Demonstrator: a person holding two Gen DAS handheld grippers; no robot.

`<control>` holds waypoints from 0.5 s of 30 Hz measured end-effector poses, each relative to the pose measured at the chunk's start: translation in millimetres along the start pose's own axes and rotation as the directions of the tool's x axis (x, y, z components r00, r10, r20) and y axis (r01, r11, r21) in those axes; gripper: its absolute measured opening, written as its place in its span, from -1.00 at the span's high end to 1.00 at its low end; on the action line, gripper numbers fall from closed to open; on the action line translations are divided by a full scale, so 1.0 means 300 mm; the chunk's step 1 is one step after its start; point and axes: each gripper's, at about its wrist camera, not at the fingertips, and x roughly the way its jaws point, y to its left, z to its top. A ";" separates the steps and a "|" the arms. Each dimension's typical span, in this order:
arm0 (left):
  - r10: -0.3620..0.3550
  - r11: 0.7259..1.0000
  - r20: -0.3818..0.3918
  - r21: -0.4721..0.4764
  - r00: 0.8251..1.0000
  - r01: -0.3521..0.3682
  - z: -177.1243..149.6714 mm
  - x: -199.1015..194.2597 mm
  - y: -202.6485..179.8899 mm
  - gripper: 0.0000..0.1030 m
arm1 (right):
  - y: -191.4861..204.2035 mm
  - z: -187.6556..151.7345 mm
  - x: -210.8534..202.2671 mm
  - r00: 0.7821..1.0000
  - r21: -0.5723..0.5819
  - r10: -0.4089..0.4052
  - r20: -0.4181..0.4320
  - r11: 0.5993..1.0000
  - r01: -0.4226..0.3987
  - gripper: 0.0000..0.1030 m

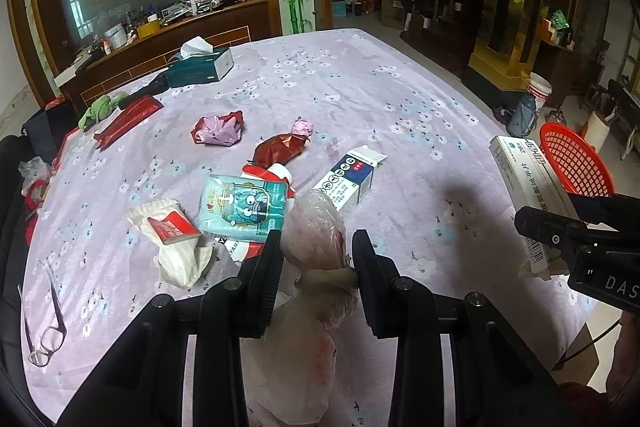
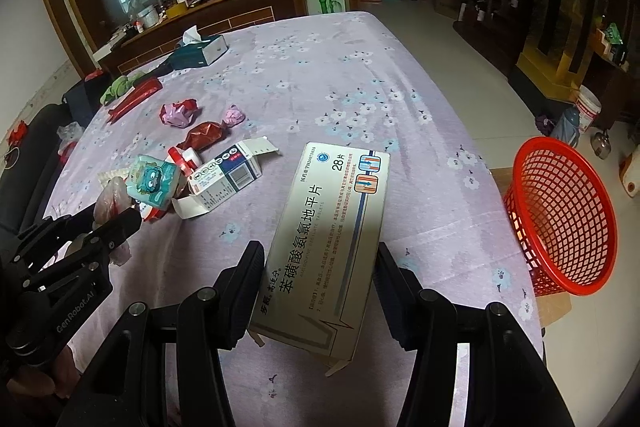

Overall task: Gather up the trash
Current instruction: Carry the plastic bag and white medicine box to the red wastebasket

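My left gripper [image 1: 318, 259] is shut on a knotted clear plastic bag [image 1: 314, 227], held above the lilac floral tablecloth [image 1: 360, 87]. Between the fingers of my right gripper [image 2: 320, 267] sits a long white medicine box [image 2: 332, 227], lifted off the table; the same box [image 1: 524, 167] appears at the right of the left wrist view. A red mesh basket [image 2: 568, 211] stands beyond the table's right edge. Loose trash lies mid-table: a blue-white carton [image 1: 352, 175], a teal cartoon packet [image 1: 244, 207], a dark red wrapper [image 1: 280, 149], a crumpled pink-red wrapper [image 1: 218, 129] and tissues [image 1: 176, 247].
A tissue box [image 1: 200, 65], a green cloth [image 1: 100, 109] and a long red packet [image 1: 128, 121] lie at the far left. Glasses [image 1: 48, 331] rest near the front left edge. A bucket [image 1: 538, 91] and flask [image 1: 522, 115] stand on the floor right.
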 end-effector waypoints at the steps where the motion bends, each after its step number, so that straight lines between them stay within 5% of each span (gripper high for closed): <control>1: -0.002 1.000 0.000 0.003 1.000 0.002 0.000 0.000 -0.005 0.35 | -0.003 -0.002 -0.002 1.000 0.001 -0.005 0.000 1.000 0.005 -0.14; 15: -0.050 0.998 -0.012 0.048 0.999 0.050 0.009 0.022 -0.088 0.35 | -0.077 -0.030 -0.023 0.998 0.035 -0.055 -0.011 0.998 0.055 -0.14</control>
